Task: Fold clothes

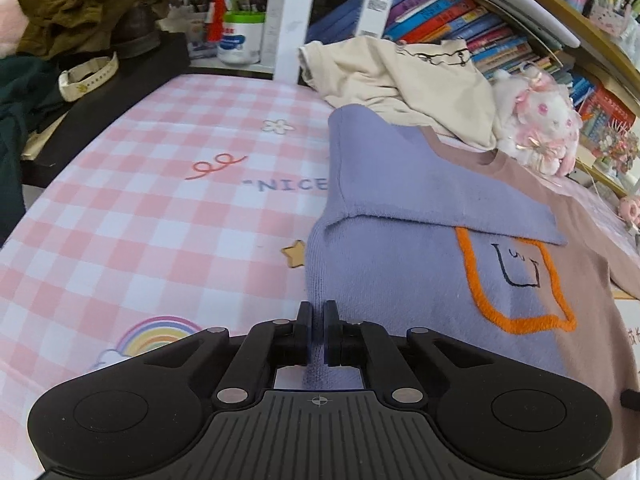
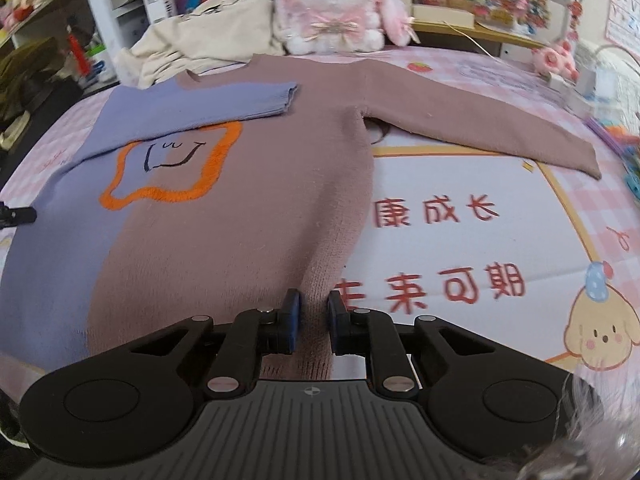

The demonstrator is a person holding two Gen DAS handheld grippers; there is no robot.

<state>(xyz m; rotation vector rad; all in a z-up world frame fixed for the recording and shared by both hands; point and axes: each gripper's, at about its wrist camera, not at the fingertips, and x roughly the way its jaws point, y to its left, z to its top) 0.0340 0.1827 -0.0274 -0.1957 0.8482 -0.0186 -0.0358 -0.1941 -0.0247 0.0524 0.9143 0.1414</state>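
Observation:
A two-tone sweater, purple on one half and mauve on the other with an orange star outline, lies flat on the bed. Its purple sleeve is folded across the chest. The mauve sleeve stretches out to the right. In the left wrist view my left gripper is shut on the purple side edge of the sweater near the hem. My right gripper is shut on a raised ridge of the mauve side edge near the hem.
A pink checked sheet covers the bed. At the far end a cream garment lies crumpled beside a white and pink plush rabbit. Bookshelves stand behind them. A dark ledge with clothes borders the left side.

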